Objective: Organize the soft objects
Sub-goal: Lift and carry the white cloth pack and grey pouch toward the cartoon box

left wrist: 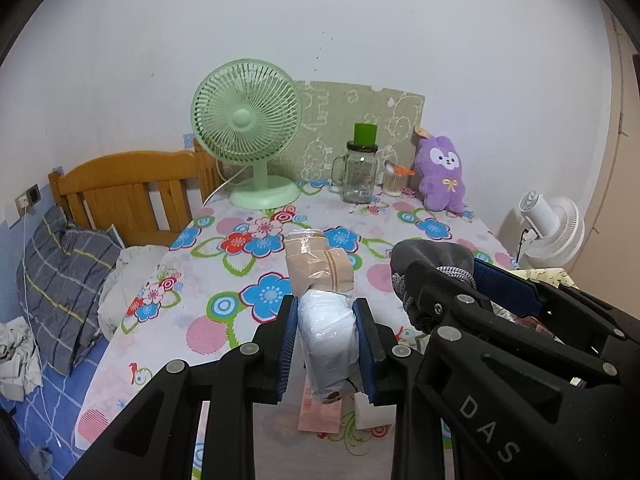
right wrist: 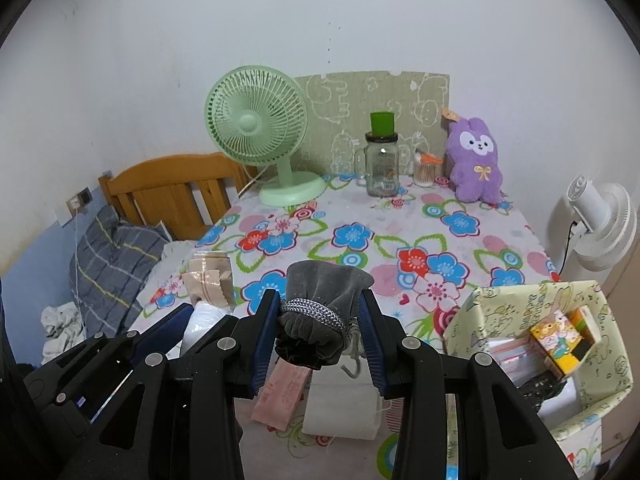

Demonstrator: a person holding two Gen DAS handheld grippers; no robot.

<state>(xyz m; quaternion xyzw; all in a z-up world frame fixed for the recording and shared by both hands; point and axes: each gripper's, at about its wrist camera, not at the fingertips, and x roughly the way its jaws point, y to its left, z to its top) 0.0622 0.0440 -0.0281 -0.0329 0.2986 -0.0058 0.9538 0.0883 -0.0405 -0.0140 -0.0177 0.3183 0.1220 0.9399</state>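
Two soft items are held above the near edge of the flowered tablecloth (right wrist: 460, 248), so the step in hand is judged to be the carrying stage, with both picked up and neither yet put away. The left gripper (left wrist: 326, 344) is clenched on a white plastic-wrapped bundle (left wrist: 328, 340), which is pinched between the blue pads, and a beige wrapped packet (left wrist: 318, 266) is seen just beyond it, apparently joined to the bundle, though this cannot be told for certain. The right gripper (right wrist: 320, 332) is closed on a grey velvet pouch (right wrist: 320, 300), gripped at its braided cord. Below the tongs, a pink paper slip (right wrist: 282, 396) and a white folded tissue block (right wrist: 340, 412) are left lying on the cloth. To the right, an open paper-covered box (right wrist: 492, 316) is seen, already holding packets and a small carton; it is judged the likely destination. The next move would call for the pouch to be swung rightward over the box rim and released, then the bundle likewise. Farther back, a green fan (right wrist: 256, 120), a glass jar (right wrist: 382, 168) and a purple plush rabbit (right wrist: 474, 160) are stood against the wall.
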